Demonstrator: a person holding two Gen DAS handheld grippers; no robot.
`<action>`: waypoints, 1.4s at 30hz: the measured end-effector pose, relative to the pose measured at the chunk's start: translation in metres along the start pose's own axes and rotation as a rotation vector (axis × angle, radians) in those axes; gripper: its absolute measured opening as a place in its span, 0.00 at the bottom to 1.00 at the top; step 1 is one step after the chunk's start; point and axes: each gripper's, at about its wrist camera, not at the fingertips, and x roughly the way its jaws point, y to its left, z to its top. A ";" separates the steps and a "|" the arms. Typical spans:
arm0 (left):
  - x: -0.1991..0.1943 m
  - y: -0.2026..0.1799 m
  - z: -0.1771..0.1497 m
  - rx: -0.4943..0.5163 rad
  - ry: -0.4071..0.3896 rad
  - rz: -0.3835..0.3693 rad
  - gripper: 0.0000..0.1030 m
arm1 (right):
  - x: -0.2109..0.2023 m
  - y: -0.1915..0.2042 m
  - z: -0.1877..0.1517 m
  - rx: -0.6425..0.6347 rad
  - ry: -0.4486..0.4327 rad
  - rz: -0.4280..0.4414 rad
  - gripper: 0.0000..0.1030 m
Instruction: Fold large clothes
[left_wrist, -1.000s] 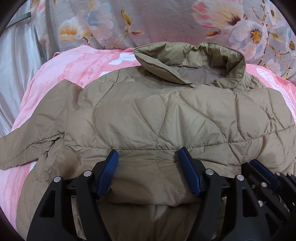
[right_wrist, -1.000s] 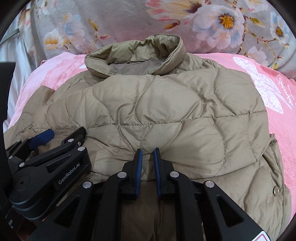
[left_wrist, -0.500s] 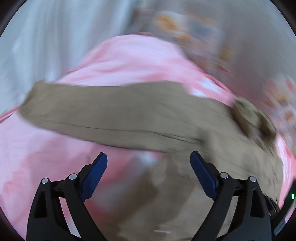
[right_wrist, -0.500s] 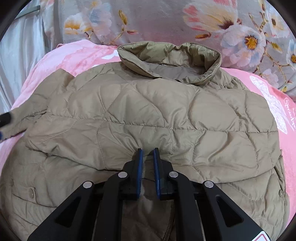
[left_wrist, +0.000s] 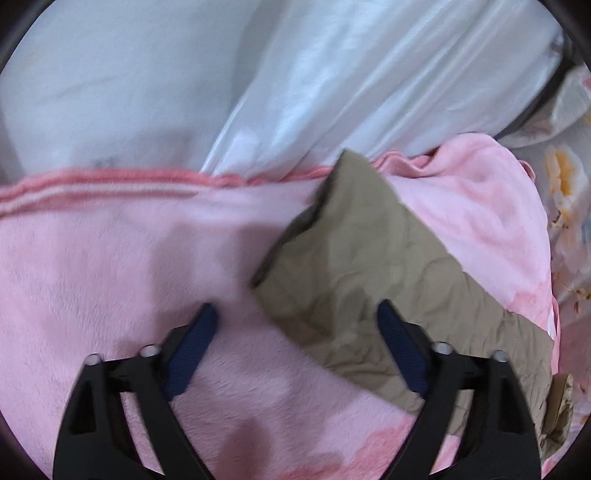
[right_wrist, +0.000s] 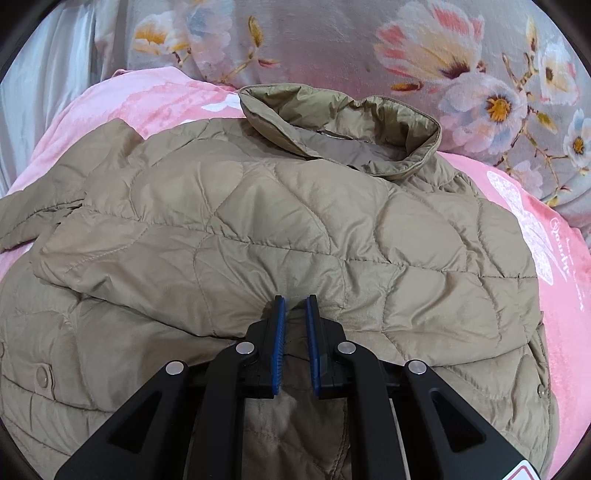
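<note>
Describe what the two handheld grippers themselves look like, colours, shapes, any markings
Both are matte black plastic linkages with triangular cut-outs and round silver pivot pins. Each finger ends in a ribbed dark blue pad, seen on the left gripper and on the right gripper. A red-and-white label corner shows at the right gripper's lower edge; its text is unreadable. No cables, hands or sleeves are visible.

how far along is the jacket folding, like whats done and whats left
Partway. Done: the lower part of the tan quilted jacket lies doubled up over its body on the pink blanket. In hand: the right gripper is pinched on that folded edge, while the left gripper hovers open over the sleeve, not gripping. Left: that sleeve is spread out on the blanket and needs folding in.
</note>
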 end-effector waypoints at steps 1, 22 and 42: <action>0.000 -0.006 0.001 0.020 0.008 -0.008 0.48 | 0.000 0.000 0.000 -0.001 -0.001 -0.004 0.10; -0.248 -0.351 -0.149 0.719 -0.180 -0.582 0.02 | -0.064 -0.049 -0.037 0.225 -0.067 0.083 0.10; -0.211 -0.380 -0.338 0.810 0.184 -0.870 0.82 | -0.134 -0.175 -0.127 0.452 -0.069 0.051 0.37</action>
